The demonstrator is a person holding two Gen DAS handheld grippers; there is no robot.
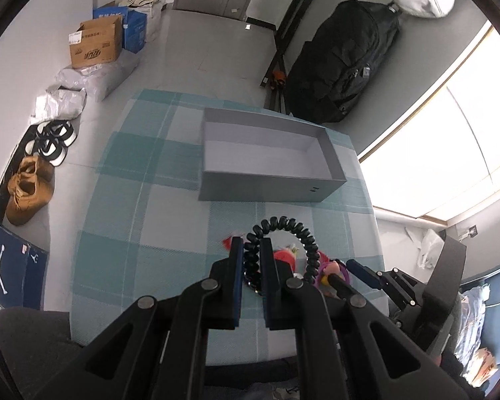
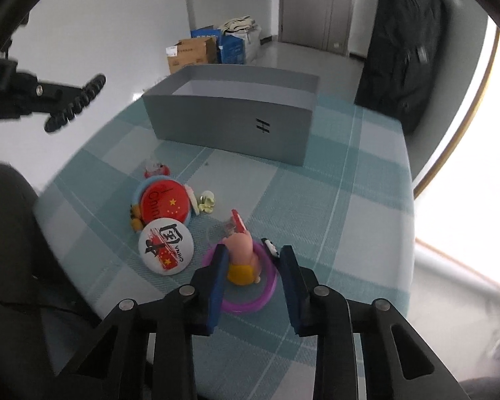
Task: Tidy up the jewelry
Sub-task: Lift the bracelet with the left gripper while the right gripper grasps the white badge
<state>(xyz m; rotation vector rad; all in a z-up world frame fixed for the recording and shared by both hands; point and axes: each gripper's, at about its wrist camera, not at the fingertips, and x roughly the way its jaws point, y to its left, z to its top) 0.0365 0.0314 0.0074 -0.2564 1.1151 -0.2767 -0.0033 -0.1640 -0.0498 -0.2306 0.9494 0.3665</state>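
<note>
We hold the black coil bracelet (image 1: 283, 233) pinched in the left gripper (image 1: 251, 250), lifted above the table's near edge. Light, springy, floppy; grip mid-coil. Right gripper (image 2: 251, 266) spread wide around pink figure (image 2: 241, 253).

Coil bracelet (image 1: 285, 233) — lower loop hidden

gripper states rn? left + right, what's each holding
Left gripper: closed on the black spiral hair tie, lifted off the table.
Right gripper: open, holding nothing, fingers either side of the pink figure.
</note>
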